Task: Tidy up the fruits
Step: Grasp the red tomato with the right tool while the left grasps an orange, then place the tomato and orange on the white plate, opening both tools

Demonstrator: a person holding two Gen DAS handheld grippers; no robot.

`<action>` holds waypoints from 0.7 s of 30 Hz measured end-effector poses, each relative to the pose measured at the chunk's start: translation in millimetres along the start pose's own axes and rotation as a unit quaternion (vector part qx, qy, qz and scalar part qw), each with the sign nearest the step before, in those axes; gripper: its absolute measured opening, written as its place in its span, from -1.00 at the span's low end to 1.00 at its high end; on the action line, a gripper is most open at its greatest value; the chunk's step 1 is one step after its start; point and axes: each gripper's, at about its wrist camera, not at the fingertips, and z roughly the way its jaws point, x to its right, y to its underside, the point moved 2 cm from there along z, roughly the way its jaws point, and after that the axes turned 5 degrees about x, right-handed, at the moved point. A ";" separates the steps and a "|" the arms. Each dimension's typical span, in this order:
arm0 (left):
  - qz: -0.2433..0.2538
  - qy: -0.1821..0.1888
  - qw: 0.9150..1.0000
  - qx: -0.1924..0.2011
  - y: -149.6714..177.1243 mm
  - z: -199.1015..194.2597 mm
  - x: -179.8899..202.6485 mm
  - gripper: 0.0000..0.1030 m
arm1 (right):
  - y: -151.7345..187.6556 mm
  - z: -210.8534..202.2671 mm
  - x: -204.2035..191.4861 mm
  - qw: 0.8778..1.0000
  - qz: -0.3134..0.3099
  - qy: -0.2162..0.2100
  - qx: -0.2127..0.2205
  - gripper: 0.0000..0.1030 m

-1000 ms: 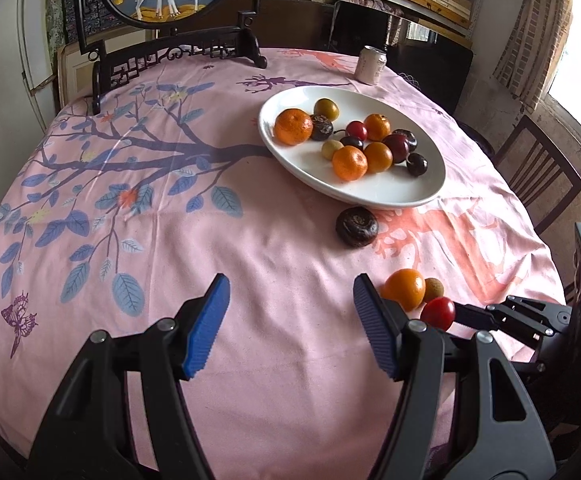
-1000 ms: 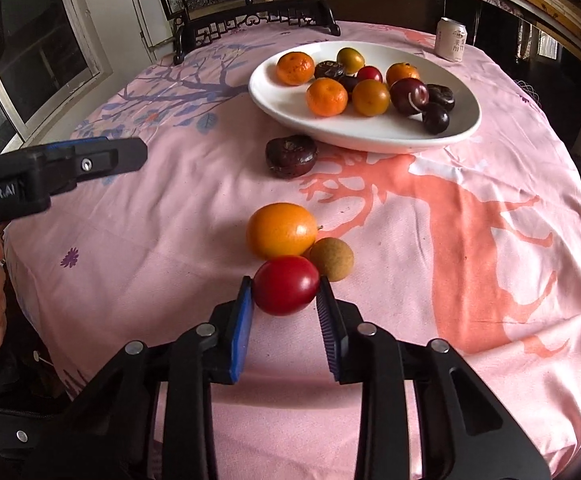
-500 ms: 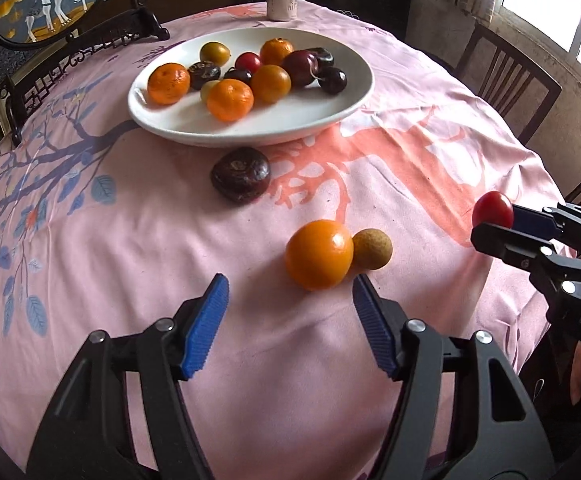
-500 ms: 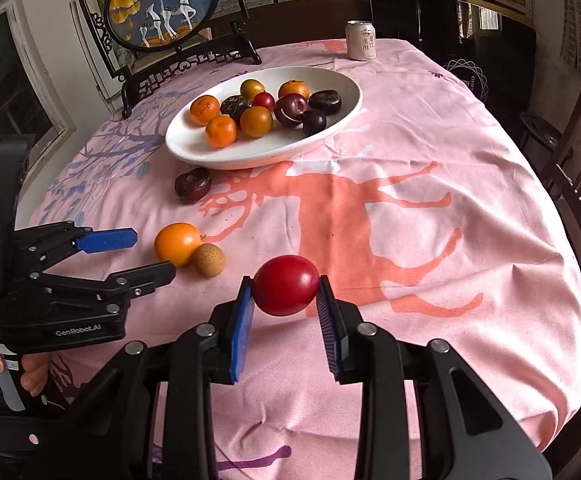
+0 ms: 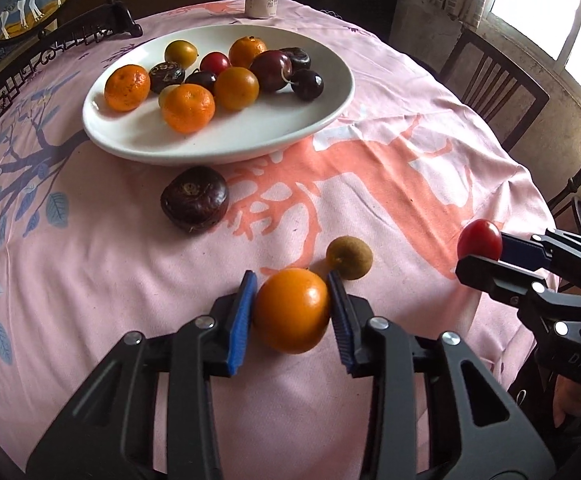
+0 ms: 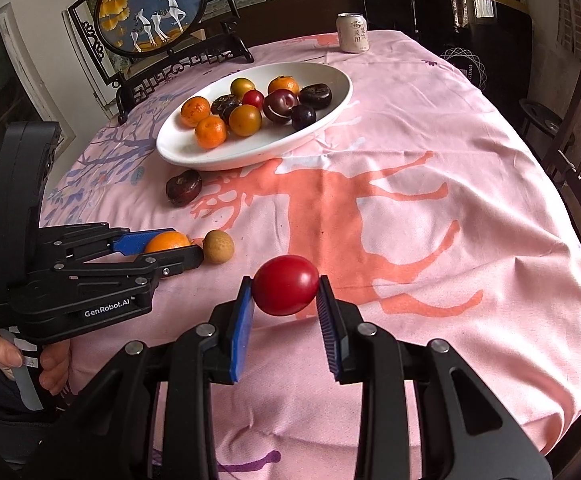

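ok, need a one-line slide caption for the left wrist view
Left gripper closes around an orange on the tablecloth; right gripper holds a red fruit beside the fruit plate.

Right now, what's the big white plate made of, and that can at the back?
The plate looks like glazed ceramic: smooth, glossy white, with soft light reflections along its rim. The can looks like thin metal, likely aluminium: a pale printed wrap with a silvery rim on top. Neither can be confirmed by sight alone.
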 end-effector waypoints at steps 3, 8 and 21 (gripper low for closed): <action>-0.011 0.003 1.000 0.010 2.2 -11.1 -4.1 -0.29 | -2.0 1.0 -5.1 1.000 -0.007 -0.001 0.001 -0.38; -0.026 -0.002 0.999 0.033 1.4 -33.2 -15.7 -0.29 | -5.0 4.4 -15.7 1.000 -0.018 -0.003 -0.002 -0.38; -0.037 -0.084 0.994 0.067 -107.5 -37.6 -80.5 -0.29 | -67.4 25.0 -37.7 0.996 -0.080 0.016 0.018 -0.38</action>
